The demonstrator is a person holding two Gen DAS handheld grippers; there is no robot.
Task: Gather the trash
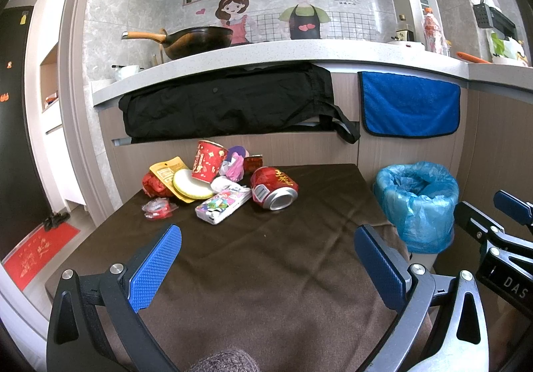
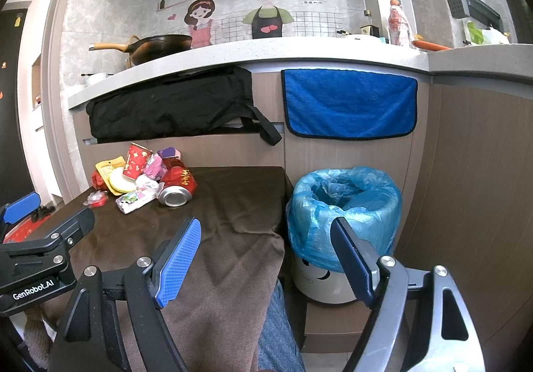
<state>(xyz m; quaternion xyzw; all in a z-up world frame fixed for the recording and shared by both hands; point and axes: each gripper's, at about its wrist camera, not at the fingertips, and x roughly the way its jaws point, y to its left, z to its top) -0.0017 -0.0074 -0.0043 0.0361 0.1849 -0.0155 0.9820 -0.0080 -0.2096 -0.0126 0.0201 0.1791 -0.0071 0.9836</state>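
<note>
A heap of trash lies at the far left of the brown-cloth table [image 1: 266, 255]: a red can [image 1: 273, 188] on its side, a red paper cup [image 1: 208, 161], a yellow pouch [image 1: 166, 170], a white round lid [image 1: 191, 184], a printed tissue pack [image 1: 222, 202], a red wrapper [image 1: 158, 207]. The can also shows in the right wrist view [image 2: 176, 185]. A bin with a blue liner [image 1: 416, 202] [image 2: 343, 205] stands right of the table. My left gripper [image 1: 266, 268] is open and empty above the near cloth. My right gripper [image 2: 266, 255] is open and empty near the table's right edge, beside the bin.
A cabinet front rises behind the table, with a black bag [image 1: 226, 105] and a blue towel [image 1: 409, 105] hanging from it. The counter [image 1: 266, 52] above holds a wok [image 1: 196, 40] and bottles. A red mat [image 1: 36, 255] lies on the floor at left.
</note>
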